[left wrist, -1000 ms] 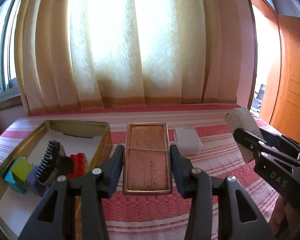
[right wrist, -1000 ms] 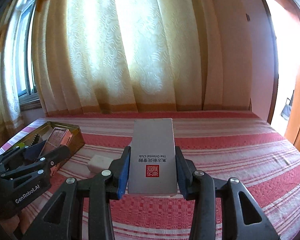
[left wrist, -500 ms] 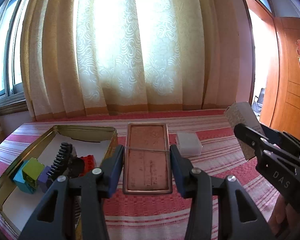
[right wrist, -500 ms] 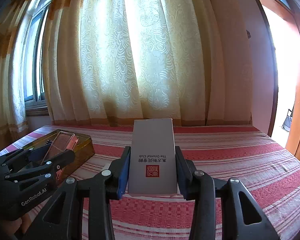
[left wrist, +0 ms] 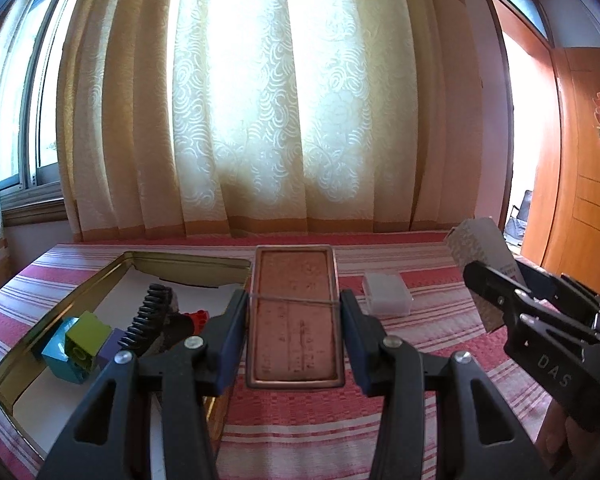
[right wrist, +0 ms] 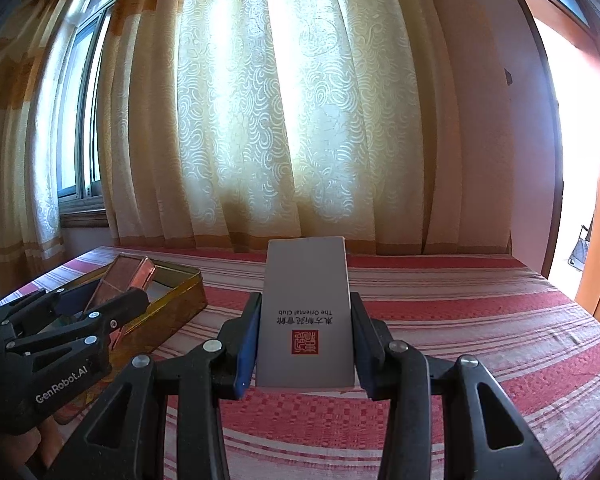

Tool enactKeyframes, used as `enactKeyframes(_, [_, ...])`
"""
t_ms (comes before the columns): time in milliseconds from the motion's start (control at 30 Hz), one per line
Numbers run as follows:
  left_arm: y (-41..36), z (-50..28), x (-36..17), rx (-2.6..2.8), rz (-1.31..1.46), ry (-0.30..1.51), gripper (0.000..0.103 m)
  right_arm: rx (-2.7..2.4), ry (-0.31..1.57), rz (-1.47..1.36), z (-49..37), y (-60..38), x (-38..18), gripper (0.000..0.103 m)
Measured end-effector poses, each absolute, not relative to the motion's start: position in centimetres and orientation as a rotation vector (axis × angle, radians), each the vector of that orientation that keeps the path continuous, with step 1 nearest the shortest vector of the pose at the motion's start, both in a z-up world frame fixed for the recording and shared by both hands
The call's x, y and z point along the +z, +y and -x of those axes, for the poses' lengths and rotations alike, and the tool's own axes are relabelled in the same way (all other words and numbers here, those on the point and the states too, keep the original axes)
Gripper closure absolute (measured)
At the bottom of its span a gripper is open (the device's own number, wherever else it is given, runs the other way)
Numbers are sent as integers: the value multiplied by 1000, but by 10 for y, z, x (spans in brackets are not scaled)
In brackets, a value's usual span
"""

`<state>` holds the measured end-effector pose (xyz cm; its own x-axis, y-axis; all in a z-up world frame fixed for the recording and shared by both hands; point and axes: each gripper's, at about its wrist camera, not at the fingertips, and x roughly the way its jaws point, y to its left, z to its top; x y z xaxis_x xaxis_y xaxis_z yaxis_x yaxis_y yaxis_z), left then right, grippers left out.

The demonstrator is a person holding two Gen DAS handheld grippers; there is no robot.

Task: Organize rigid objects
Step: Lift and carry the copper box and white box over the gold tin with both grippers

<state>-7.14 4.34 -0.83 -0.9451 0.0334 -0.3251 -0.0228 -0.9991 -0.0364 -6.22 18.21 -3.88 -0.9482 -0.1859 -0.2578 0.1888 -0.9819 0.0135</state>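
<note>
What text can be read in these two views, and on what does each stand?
"The Oriental Club", upside down, on the grey box; the Chinese line and red seal beside it are too small to read.
"GenRobot.AI" on the left gripper.
"DAS" on the right gripper.
Copper box embossing: unreadable.

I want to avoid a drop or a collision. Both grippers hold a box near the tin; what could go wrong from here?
1. The left gripper clamps the copper box only by its near end; most of it juts forward, so it might tip or slip.
2. The grey box in the right gripper juts out likewise.
3. The tin already holds blocks and a black toothed piece, so a box might land on them.
</note>
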Motion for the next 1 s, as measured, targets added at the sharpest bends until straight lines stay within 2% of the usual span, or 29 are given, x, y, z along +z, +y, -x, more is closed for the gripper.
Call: enactKeyframes(1000, [8, 57, -9, 3081, 483, -177, 58, -2887, 48, -364, 48, 143, -39, 59])
